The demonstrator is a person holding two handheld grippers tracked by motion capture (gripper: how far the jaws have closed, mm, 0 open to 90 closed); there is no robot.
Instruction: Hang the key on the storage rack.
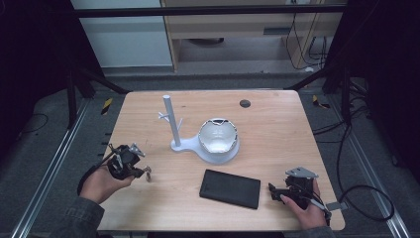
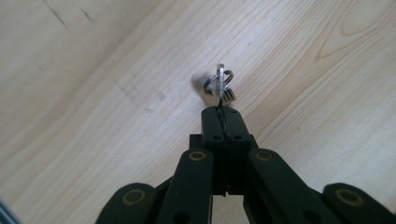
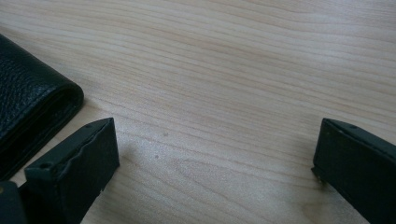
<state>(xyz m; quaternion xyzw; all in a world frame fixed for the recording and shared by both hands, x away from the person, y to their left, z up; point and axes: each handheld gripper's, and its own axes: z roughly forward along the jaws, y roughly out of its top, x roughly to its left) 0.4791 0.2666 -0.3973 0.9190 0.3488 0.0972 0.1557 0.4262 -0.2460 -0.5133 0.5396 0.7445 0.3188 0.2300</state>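
left gripper around blurry metal rings

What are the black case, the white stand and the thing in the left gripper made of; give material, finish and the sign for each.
Black case: looks like leather or imitation, matte; pebbled grain shows in the right gripper view.
White stand: probably plastic, matte; uniform white, moulded pegs.
Small ring piece held by the left gripper: seemingly metal, shiny; bright glints, though blurred.

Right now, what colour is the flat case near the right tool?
Black, with a pebbled leather grain; the case shows best in the right gripper view.
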